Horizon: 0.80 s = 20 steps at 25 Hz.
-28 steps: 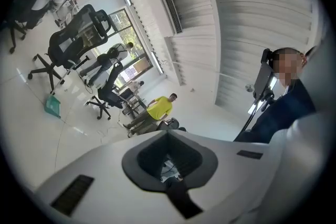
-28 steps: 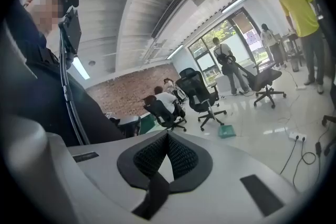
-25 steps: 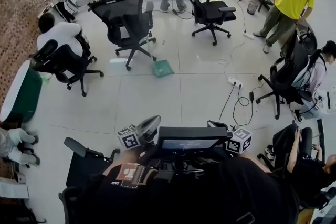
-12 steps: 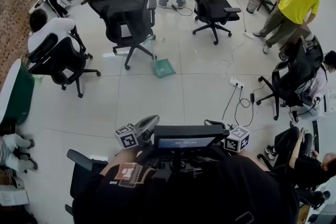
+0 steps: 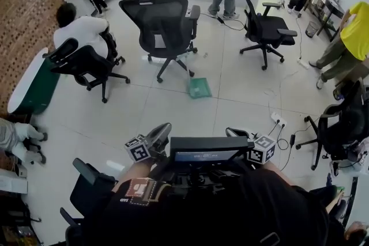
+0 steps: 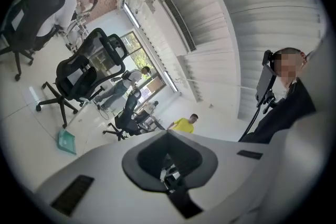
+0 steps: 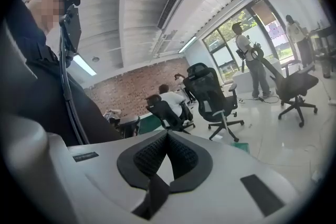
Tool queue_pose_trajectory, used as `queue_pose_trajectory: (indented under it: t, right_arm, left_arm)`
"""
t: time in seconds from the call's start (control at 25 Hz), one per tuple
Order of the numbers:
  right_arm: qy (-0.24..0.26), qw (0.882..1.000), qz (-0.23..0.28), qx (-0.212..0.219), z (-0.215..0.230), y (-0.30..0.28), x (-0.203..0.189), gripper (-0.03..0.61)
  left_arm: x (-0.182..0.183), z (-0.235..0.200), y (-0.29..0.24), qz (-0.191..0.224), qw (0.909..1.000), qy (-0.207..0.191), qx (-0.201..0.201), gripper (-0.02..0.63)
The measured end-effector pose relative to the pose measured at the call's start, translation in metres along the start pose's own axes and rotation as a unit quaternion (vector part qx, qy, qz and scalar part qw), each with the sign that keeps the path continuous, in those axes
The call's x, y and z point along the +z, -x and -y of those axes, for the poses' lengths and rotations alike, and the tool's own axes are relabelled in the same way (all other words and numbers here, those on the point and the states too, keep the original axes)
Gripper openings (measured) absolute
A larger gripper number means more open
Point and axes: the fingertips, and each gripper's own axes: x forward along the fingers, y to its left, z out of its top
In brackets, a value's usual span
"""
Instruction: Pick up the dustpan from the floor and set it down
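In your right gripper view, the grey body of the right gripper (image 7: 167, 136) hides most of the flat green plastic dustpan (image 7: 240, 147); you see only a corner. In your head view it is too small to make out its handle. The person in the yellow shirt (image 5: 356, 31) is cut off by the right edge.

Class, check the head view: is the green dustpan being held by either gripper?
No, the green dustpan lies on the floor tiles beside the black office chair, with nothing gripping it.
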Motion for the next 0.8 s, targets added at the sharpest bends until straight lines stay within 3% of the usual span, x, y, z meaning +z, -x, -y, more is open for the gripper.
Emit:
queue_pose_trajectory:
  t: [0.28, 0.48, 0.6, 0.8]
  right_arm:
    - [0.002, 0.999, 0.003, 0.032, 0.139, 0.029, 0.076, 0.009]
    - [-0.007, 1.000, 0.000, 0.027, 0.208, -0.015, 0.106, 0.009]
    - [-0.003, 1.000, 0.006, 0.006, 0.243, -0.067, 0.133, 0.009]
    - [0.003, 0.999, 0.026, -0.047, 0.272, -0.171, 0.193, 0.009]
  left_arm:
    - [0.008, -0.002, -0.155, 0.019, 0.9997, -0.005, 0.014, 0.009]
    - [0.048, -0.059, -0.206, 0.017, 0.9996, -0.010, 0.021, 0.009]
    - [0.085, -0.116, -0.228, 0.016, 0.9998, 0.002, 0.007, 0.009]
    - [0.190, -0.211, -0.254, -0.002, 0.9992, 0.006, -0.039, 0.009]
